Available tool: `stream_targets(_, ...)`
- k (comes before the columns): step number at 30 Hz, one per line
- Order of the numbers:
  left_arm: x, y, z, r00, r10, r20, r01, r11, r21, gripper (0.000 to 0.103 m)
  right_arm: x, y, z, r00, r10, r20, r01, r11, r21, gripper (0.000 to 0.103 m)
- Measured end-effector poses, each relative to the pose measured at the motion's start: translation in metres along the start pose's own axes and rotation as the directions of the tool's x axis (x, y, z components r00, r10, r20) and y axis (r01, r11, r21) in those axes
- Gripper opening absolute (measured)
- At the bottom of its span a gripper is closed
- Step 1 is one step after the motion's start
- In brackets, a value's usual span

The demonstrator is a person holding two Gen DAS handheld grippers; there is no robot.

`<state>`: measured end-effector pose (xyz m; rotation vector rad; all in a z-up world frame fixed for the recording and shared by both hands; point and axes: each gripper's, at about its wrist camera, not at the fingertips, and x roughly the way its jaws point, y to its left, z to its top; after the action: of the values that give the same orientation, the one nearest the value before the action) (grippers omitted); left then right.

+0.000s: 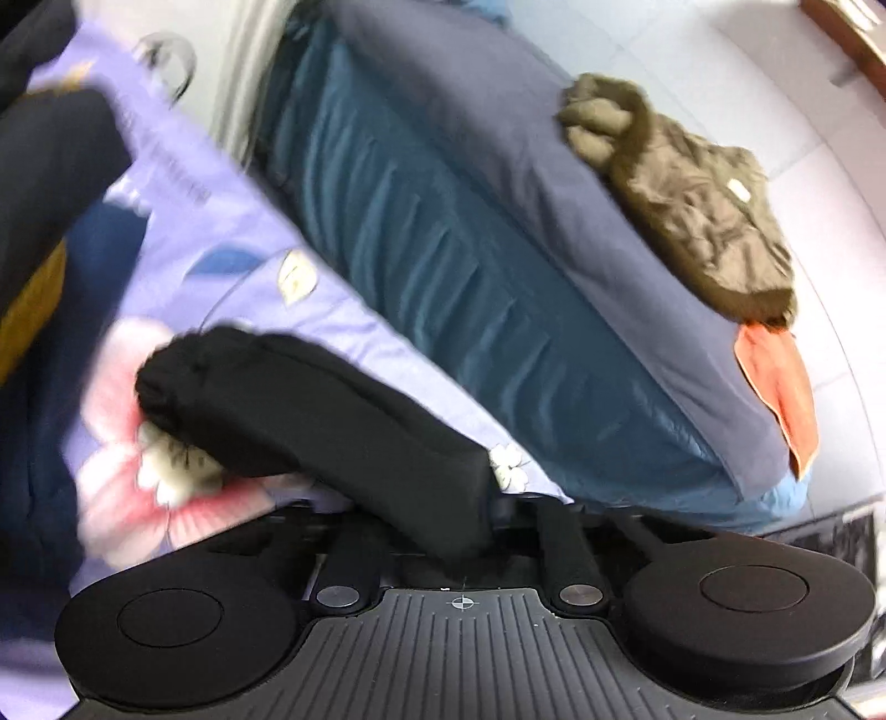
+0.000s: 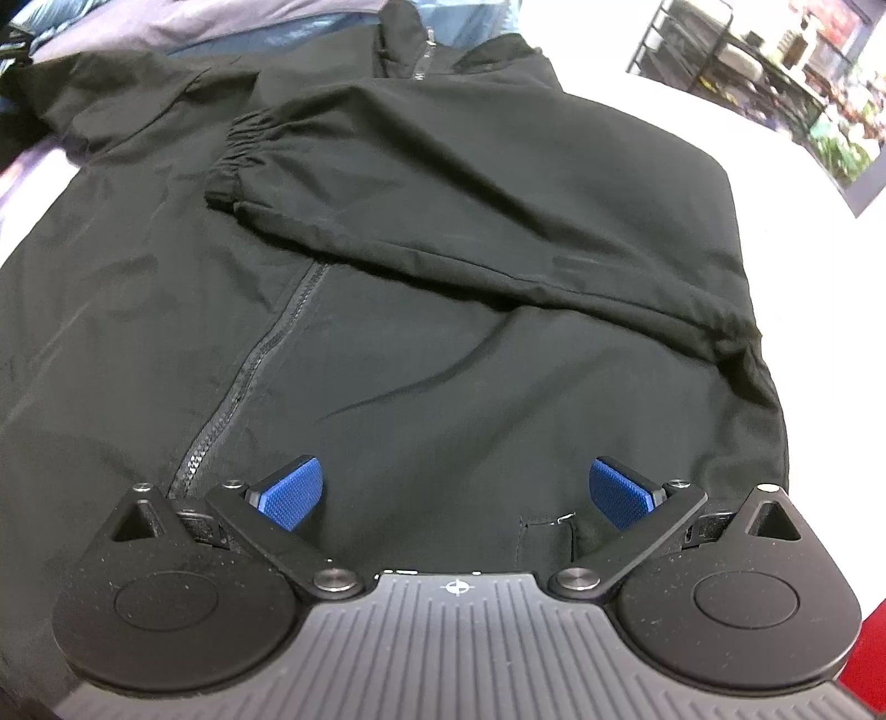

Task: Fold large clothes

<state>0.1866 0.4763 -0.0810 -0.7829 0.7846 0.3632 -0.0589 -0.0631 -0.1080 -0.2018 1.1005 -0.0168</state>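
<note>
Right wrist view: we see the black jacket point(image 2: 443, 310) laid flat, front up, on a white surface point(image 2: 692, 127). Its zipper point(image 2: 260, 360) runs from near left up toward the collar point(image 2: 412, 52) at the far edge. One sleeve point(image 2: 470, 232) is folded across the chest, elastic cuff point(image 2: 238, 160) ending left of centre.

Right gripper point(image 2: 454, 490) hangs over the jacket's near hem, jaws spread wide, blue pads point(image 2: 290, 493) clear of the cloth, nothing held.

Left wrist view, blurred: left gripper point(image 1: 443, 531) has a black sleeve point(image 1: 310, 410) running out from between its jaws toward the far left. The fingertips are hidden under the fabric; the jaws look closed on it. The sleeve's cuff end point(image 1: 166, 382) sits over a lilac floral sheet point(image 1: 232, 266).

On the right, a blue-grey duvet point(image 1: 470, 221) carries a crumpled olive garment point(image 1: 692, 210) and an orange cloth point(image 1: 775, 382) at its near end.
</note>
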Motion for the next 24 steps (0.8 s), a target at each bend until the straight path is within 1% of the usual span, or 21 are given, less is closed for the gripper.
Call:
stream_targets(3, -0.013, -0.019, -0.006, 0.998, 0.019, 0.063, -0.029, 0.985, 0.169, 0.043, 0.0, 0.007, 0.0, 1.0, 0.005, 0.006, -0.005, 0.998, -0.062, 0.101)
stream_targets(5, -0.027, -0.032, -0.009, 0.995, -0.01, 0.104, -0.013, 0.976, 0.219, 0.042, 0.002, 0.01, 0.0, 1.0, 0.015, 0.005, -0.014, 0.996, -0.087, 0.1)
stream_targets(6, -0.036, -0.044, -0.012, 0.992, -0.036, 0.12, 0.003, 0.966, 0.259, 0.042, 0.004, 0.011, 0.001, 1.0, 0.019, 0.002, -0.019, 0.996, -0.091, 0.099)
stream_targets(7, -0.043, -0.059, -0.018, 0.99, -0.063, 0.128, 0.02, 0.949, 0.314, 0.042, 0.005, 0.011, 0.002, 1.0, 0.024, 0.001, -0.023, 0.995, -0.092, 0.099)
stream_targets(8, -0.051, -0.076, -0.027, 0.986, -0.095, 0.135, 0.035, 0.92, 0.391, 0.042, 0.006, 0.012, 0.003, 1.0, 0.027, 0.002, -0.026, 0.995, -0.091, 0.098)
stream_targets(9, -0.062, -0.095, -0.042, 0.98, -0.128, 0.152, 0.041, 0.878, 0.477, 0.042, 0.006, 0.012, 0.004, 1.0, 0.03, 0.004, -0.03, 0.996, -0.089, 0.098)
stream_targets(10, -0.073, -0.113, -0.062, 0.972, -0.167, 0.166, 0.049, 0.833, 0.552, 0.042, 0.007, 0.012, 0.005, 0.999, 0.034, 0.006, -0.033, 0.996, -0.086, 0.098)
stream_targets(11, -0.084, -0.13, -0.086, 0.963, -0.217, 0.16, 0.071, 0.777, 0.625, 0.042, 0.008, 0.011, 0.006, 0.999, 0.038, 0.007, -0.037, 0.996, -0.082, 0.098)
stream_targets(12, -0.095, -0.148, -0.119, 0.953, -0.273, 0.132, 0.103, 0.702, 0.705, 0.042, 0.008, 0.011, 0.008, 0.999, 0.041, 0.009, -0.041, 0.996, -0.077, 0.097)
stream_targets(13, -0.103, -0.161, -0.152, 0.943, -0.32, 0.091, 0.136, 0.62, 0.773, 0.042, 0.007, 0.01, 0.009, 0.999, 0.044, 0.014, -0.043, 0.996, -0.073, 0.097)
stream_targets(14, -0.107, -0.171, -0.187, 0.936, -0.351, 0.036, 0.169, 0.536, 0.827, 0.044, 0.006, 0.009, 0.009, 0.999, 0.045, 0.021, -0.044, 0.997, -0.067, 0.097)
stream_targets(15, -0.108, -0.18, -0.227, 0.933, -0.357, -0.042, 0.207, 0.437, 0.876, 0.046, 0.005, 0.008, 0.01, 0.999, 0.047, 0.027, -0.045, 0.997, -0.062, 0.097)
stream_targets(16, -0.104, -0.186, -0.264, 0.936, -0.333, -0.116, 0.236, 0.348, 0.907, 0.056, 0.005, 0.006, 0.011, 0.998, 0.046, 0.031, -0.044, 0.997, -0.056, 0.097)
stream_targets(17, -0.098, -0.189, -0.3, 0.94, -0.294, -0.173, 0.258, 0.281, 0.924, 0.059, 0.004, 0.004, 0.012, 0.999, 0.042, 0.034, -0.041, 0.998, -0.048, 0.097)
stream_targets(18, -0.091, -0.19, -0.333, 0.942, -0.246, -0.227, 0.284, 0.228, 0.931, 0.065, 0.004, 0.001, 0.012, 0.999, 0.039, 0.037, -0.037, 0.999, -0.035, 0.097)
stream_targets(19, -0.085, -0.19, -0.36, 0.945, -0.198, -0.262, 0.299, 0.193, 0.935, 0.073, 0.004, -0.004, 0.011, 0.999, 0.036, 0.036, -0.035, 0.999, -0.018, 0.097)
stream_targets(20, -0.079, -0.188, -0.385, 0.946, -0.153, -0.284, 0.306, 0.144, 0.941, 0.083, 0.005, -0.008, 0.011, 0.999, 0.032, 0.03, -0.032, 0.999, 0.003, 0.097)
stream_targets(21, -0.077, -0.187, -0.405, 0.951, -0.113, -0.289, 0.3, 0.095, 0.949, 0.099, 0.005, -0.014, 0.01, 0.999, 0.027, 0.024, -0.027, 0.999, 0.026, 0.097)
stream_targets(22, -0.076, -0.185, -0.421, 0.959, -0.088, -0.27, 0.276, 0.06, 0.959, 0.103, 0.004, -0.02, 0.008, 1.0, 0.021, 0.02, -0.021, 0.999, 0.048, 0.097)
stream_targets(23, -0.078, -0.181, -0.432, 0.964, -0.088, -0.25, 0.253, 0.028, 0.967, 0.103, 0.004, -0.026, 0.006, 1.0, 0.016, 0.017, -0.017, 0.997, 0.071, 0.097)
stream_targets(24, -0.081, -0.178, -0.438, 0.964, -0.099, -0.249, 0.25, 0.001, 0.968, 0.103, 0.003, -0.031, 0.005, 1.0, 0.014, 0.014, -0.015, 0.995, 0.094, 0.097)
